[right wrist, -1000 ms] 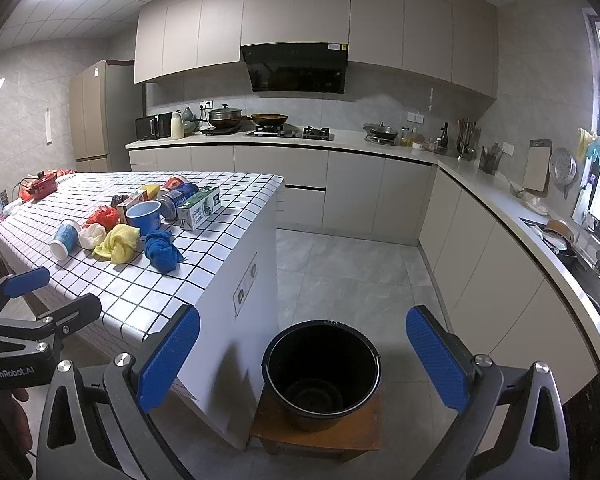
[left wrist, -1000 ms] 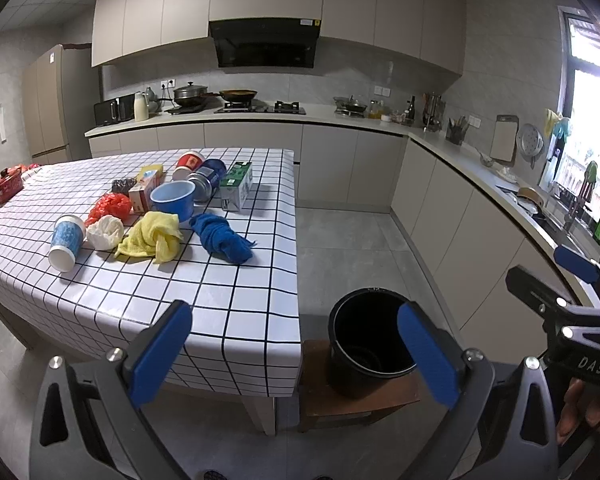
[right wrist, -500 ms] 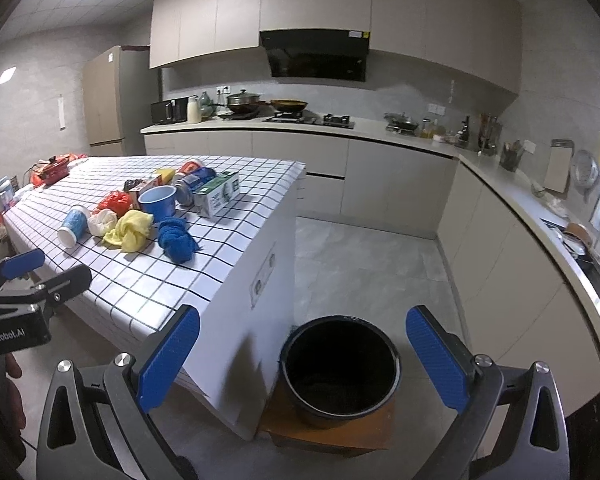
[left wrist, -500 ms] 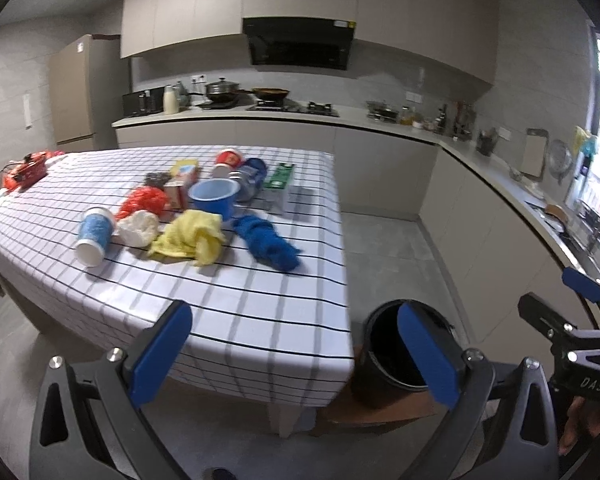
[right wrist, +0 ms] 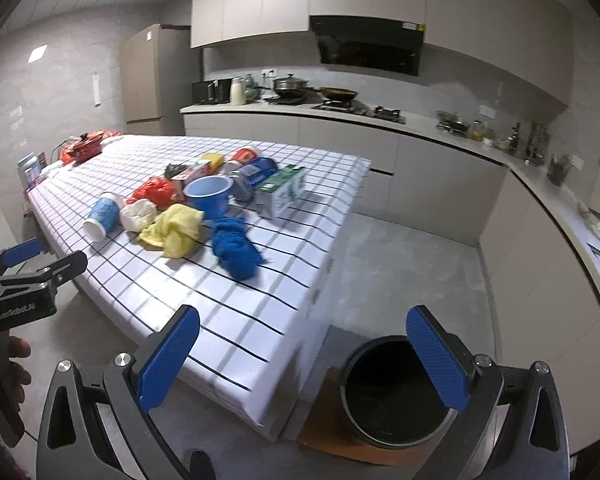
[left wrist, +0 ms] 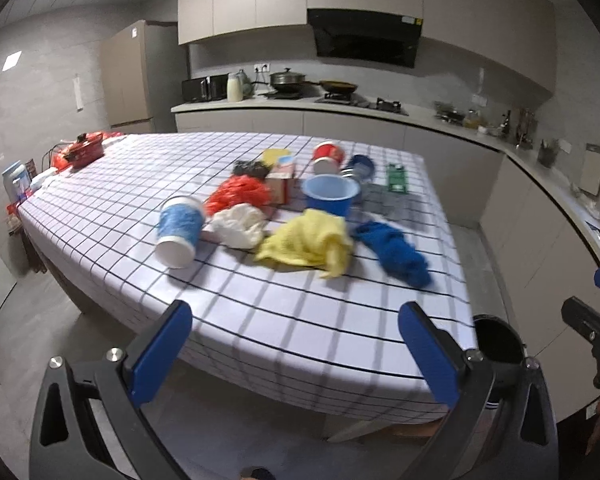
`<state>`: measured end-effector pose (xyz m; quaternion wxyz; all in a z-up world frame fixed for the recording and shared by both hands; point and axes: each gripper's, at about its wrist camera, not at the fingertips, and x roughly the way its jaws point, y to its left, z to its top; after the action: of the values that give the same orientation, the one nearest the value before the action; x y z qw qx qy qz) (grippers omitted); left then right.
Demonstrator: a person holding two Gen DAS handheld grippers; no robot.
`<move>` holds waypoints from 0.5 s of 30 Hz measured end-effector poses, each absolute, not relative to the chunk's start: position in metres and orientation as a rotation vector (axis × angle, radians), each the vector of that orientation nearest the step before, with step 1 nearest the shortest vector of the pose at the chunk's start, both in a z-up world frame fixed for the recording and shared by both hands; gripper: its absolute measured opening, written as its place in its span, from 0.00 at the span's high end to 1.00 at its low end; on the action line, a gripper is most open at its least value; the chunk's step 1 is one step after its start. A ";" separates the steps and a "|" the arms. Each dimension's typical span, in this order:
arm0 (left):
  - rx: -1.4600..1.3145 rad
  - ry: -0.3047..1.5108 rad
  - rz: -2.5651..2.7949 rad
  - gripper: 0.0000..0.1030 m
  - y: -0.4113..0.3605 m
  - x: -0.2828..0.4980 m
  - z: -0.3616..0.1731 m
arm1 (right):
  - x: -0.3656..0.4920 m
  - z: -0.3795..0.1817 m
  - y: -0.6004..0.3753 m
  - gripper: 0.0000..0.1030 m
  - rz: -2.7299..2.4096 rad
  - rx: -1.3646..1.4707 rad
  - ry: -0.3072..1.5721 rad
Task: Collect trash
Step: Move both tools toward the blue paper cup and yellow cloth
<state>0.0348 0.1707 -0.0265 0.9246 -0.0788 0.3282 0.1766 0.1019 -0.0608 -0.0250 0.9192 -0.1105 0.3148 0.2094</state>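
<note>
Both tongs, left [left wrist: 292, 344] and right [right wrist: 300, 352], are gaping wide and empty, facing the trash [left wrist: 300, 240] on the surface [left wrist: 260, 320] ahead, the bin [right wrist: 396, 396] waiting below the right.

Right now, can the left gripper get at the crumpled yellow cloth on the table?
Probably yes. The left gripper is open and pointed at the yellow cloth, with only bare checked tablecloth between them; it sits apart, so it must move forward first.
</note>
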 end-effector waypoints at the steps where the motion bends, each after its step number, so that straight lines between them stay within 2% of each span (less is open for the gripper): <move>1: -0.174 0.681 0.357 0.00 0.178 0.035 -0.028 | 0.104 -0.026 -0.053 0.00 0.435 -0.231 0.651; 7: -0.243 0.606 0.373 0.00 0.230 0.027 -0.033 | 0.118 -0.031 0.001 0.00 0.455 -0.239 0.644; 11: -0.225 0.644 0.400 0.00 0.256 0.034 -0.038 | 0.128 -0.037 0.033 0.00 0.469 -0.240 0.646; 13: -0.205 0.655 0.419 0.00 0.268 0.039 -0.042 | 0.134 -0.040 0.051 0.02 0.483 -0.246 0.650; 15: -0.215 0.659 0.428 0.00 0.282 0.041 -0.045 | 0.138 -0.044 0.064 0.10 0.496 -0.251 0.654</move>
<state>0.0410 0.2821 -0.0450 0.9183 -0.1047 0.3203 0.2080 0.1381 0.0638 -0.0439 0.9092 -0.1219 0.3172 0.2406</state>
